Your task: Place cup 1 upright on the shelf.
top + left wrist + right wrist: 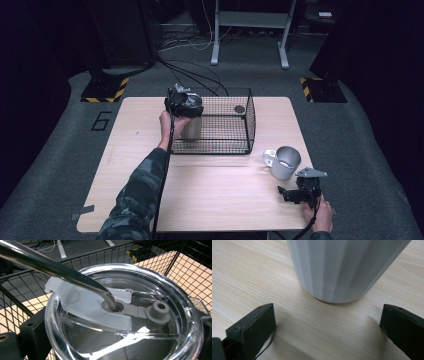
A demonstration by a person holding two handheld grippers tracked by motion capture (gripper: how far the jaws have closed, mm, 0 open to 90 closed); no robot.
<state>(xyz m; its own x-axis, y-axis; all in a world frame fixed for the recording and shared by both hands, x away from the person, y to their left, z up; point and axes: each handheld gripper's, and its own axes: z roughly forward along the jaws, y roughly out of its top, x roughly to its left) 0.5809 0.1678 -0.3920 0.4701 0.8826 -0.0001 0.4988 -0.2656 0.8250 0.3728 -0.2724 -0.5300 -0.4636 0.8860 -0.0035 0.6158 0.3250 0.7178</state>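
Gripping the lidded steel tumbler (191,127) upright at the wire basket's (248,120) left end, the left gripper (183,101) sits clamped around it, while the right gripper (300,192), jaws spread apart, faces the grey mug (285,162) just ahead.

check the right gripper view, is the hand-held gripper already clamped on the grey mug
No: the right hand-held gripper has its jaws spread wide on either side, with bare table between them and the grey mug standing apart ahead.
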